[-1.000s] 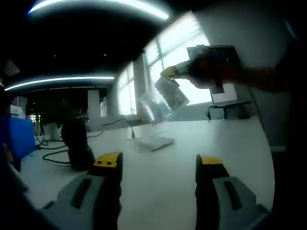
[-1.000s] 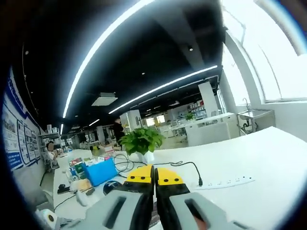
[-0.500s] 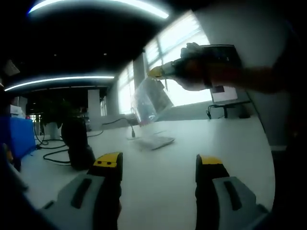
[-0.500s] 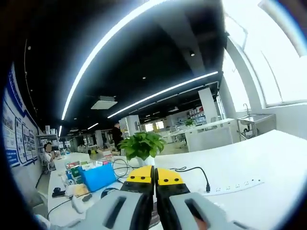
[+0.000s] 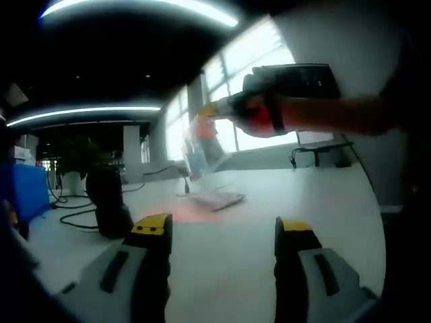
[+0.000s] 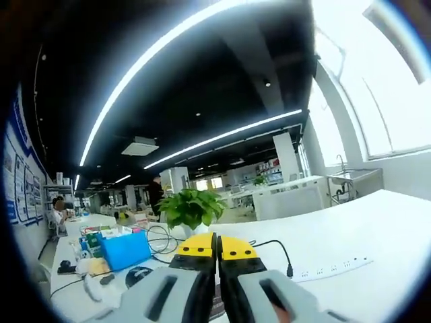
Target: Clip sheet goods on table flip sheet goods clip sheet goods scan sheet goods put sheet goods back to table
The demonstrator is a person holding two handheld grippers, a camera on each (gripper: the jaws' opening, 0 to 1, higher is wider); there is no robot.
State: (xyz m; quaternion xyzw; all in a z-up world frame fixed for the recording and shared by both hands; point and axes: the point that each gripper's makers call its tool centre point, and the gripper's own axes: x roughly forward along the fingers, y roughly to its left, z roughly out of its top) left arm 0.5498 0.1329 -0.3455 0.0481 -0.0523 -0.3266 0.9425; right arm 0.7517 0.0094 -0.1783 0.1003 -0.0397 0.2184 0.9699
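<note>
Now red glow on sheet goods (image 5: 202, 145).

Left gripper view dim, backlit by blown-out windows (image 5: 239, 64); reddish glow on table (image 5: 195, 210), maybe scanner light. Right gripper view brighter w/ glaring ceiling strips (image 6: 161, 50), edges bent.

Both tools are built alike: the left gripper (image 5: 222, 232) has two grey moulded jaws, each with a dark oblong slot along its upper face and a yellow cap with a black edge at the tip. The right gripper (image 6: 216, 246) shows the same grey bodies, slots and yellow tips. Where it reaches into the left gripper view, it carries a dark boxy housing behind a yellow tip.
</note>
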